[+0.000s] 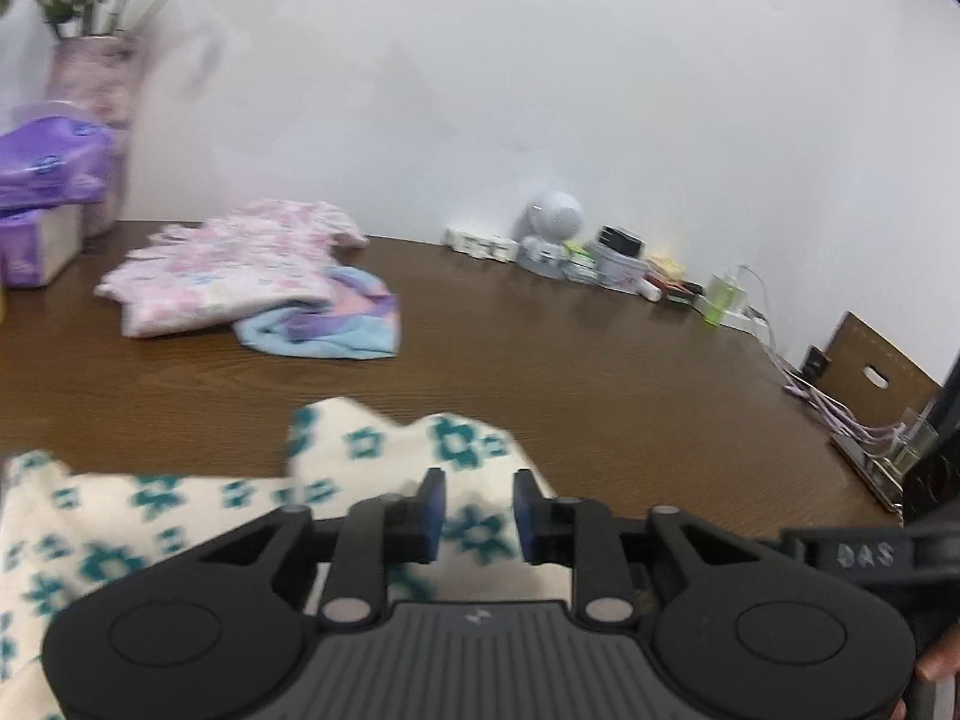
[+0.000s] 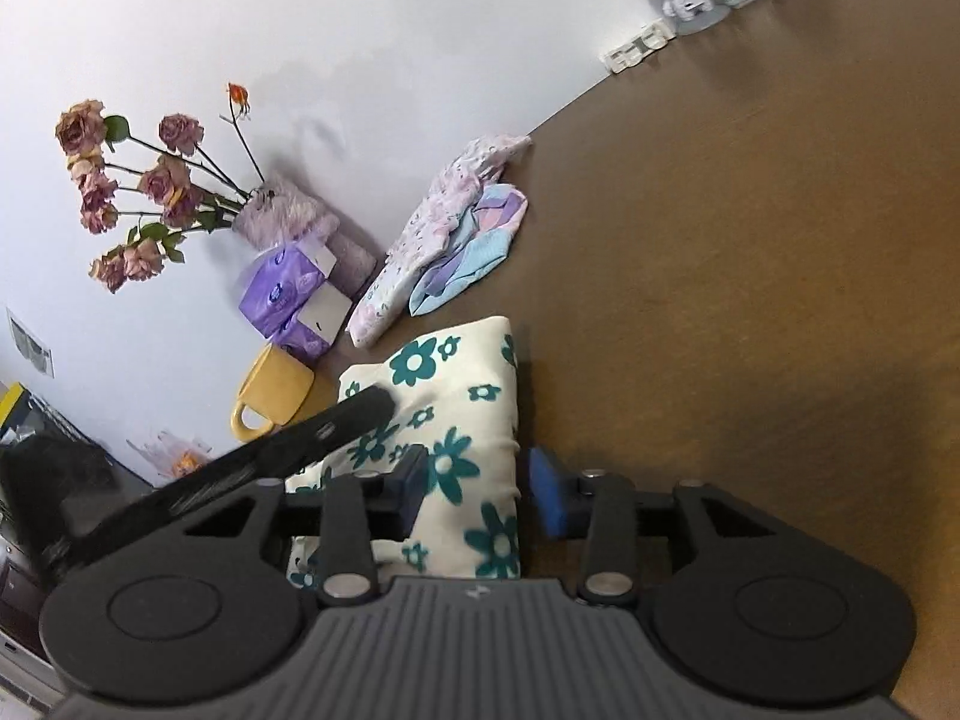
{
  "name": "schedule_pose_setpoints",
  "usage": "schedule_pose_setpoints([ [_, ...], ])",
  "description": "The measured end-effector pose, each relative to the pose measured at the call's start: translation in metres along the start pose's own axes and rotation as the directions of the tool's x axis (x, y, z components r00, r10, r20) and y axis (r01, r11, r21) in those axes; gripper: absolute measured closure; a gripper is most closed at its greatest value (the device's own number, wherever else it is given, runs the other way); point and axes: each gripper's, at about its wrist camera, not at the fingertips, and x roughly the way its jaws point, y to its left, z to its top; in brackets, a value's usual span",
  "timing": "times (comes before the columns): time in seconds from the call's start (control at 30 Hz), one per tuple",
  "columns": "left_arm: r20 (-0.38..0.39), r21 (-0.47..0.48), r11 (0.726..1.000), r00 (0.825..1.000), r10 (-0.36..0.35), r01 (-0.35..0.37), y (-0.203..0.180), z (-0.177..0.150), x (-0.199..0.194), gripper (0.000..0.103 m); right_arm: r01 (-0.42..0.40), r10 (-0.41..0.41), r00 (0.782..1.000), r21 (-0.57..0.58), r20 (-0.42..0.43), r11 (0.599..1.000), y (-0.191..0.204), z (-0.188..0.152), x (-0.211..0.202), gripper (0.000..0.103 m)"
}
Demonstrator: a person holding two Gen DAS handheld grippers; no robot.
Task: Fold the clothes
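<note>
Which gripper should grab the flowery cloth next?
Probably the right gripper: its open jaws already straddle the flowery cloth's folded edge. The left gripper is open above a crumpled corner.

Raised letters "DAS" on the black gripper handle (image 1: 867, 555), no other legible text

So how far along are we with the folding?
Done, by the look of it: a pink garment and a blue one lie folded at the back of the table. In hand: the floral cloth, already folded into a block, sits between the open jaws of both the left claw and right claw. Left: finishing and stacking it.
</note>
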Motion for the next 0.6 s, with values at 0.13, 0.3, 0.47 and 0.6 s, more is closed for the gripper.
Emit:
schedule_pose_setpoints([
  [0.13, 0.006, -0.027, 1.000, 1.000, 0.005, -0.005, 0.010, -0.006, -0.012, 0.081, 0.001, -0.001, 0.999, 0.000, -0.040, 1.000, 0.001, -0.001, 0.014, 0.077],
  [0.3, 0.038, -0.045, 0.999, 0.999, -0.014, 0.016, 0.019, -0.003, -0.025, 0.076, 0.030, -0.031, 0.999, -0.081, -0.015, 0.996, 0.012, -0.002, 0.007, 0.077],
  [0.47, 0.045, 0.012, 0.998, 0.997, 0.059, -0.059, 0.022, 0.020, -0.009, 0.075, 0.081, -0.069, 0.995, -0.197, 0.069, 0.977, 0.030, 0.016, 0.011, 0.077],
  [0.6, -0.025, -0.013, 0.992, 0.992, 0.127, -0.128, 0.036, 0.030, 0.020, 0.078, 0.122, -0.102, 0.991, -0.281, 0.086, 0.952, 0.043, 0.031, 0.031, 0.077],
])
